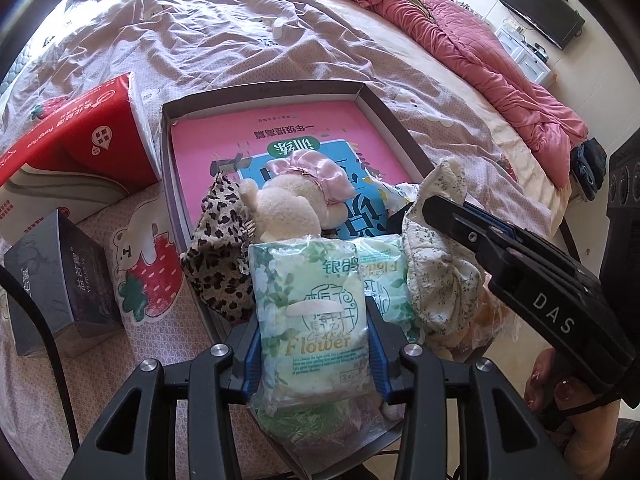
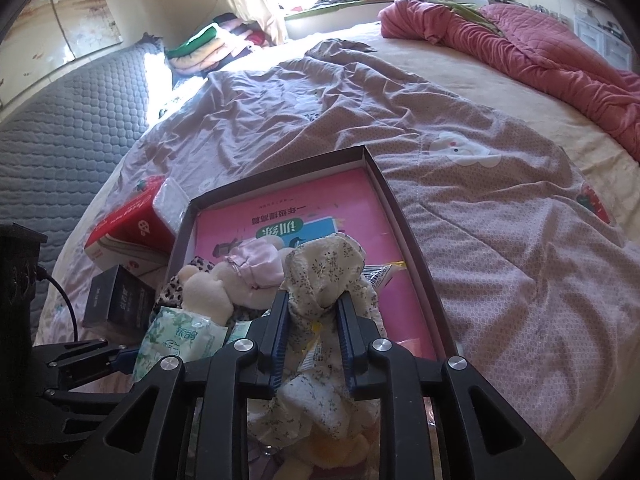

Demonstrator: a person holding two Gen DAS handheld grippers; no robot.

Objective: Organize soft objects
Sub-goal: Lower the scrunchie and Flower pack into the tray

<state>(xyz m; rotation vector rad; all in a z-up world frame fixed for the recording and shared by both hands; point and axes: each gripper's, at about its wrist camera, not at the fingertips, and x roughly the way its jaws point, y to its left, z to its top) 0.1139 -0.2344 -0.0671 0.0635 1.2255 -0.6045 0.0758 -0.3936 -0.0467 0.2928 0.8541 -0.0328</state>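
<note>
A shallow dark box [image 1: 264, 89] [image 2: 404, 220] lies on the bed with a pink book [image 1: 280, 140] inside. My left gripper [image 1: 314, 332] is shut on a green tissue pack marked "Flower" [image 1: 312, 312], also seen in the right wrist view [image 2: 180, 340]. My right gripper [image 2: 312, 320] [image 1: 440, 208] is shut on a floral cloth [image 2: 324, 276] [image 1: 436, 268]. A cream plush toy with a pink cap [image 1: 288, 204] [image 2: 212, 292] and a leopard-print cloth [image 1: 220, 240] lie in the box's near end. A second tissue pack [image 1: 384, 276] lies beside the first.
A red tissue package [image 1: 80, 144] [image 2: 128, 224] and a dark box [image 1: 60, 280] [image 2: 116, 304] sit left of the box. A pink quilt [image 1: 460, 48] [image 2: 540, 40] lies at the bed's far right. The bed sheet [image 2: 400, 112] is wrinkled. A TV [image 1: 540, 8] stands beyond.
</note>
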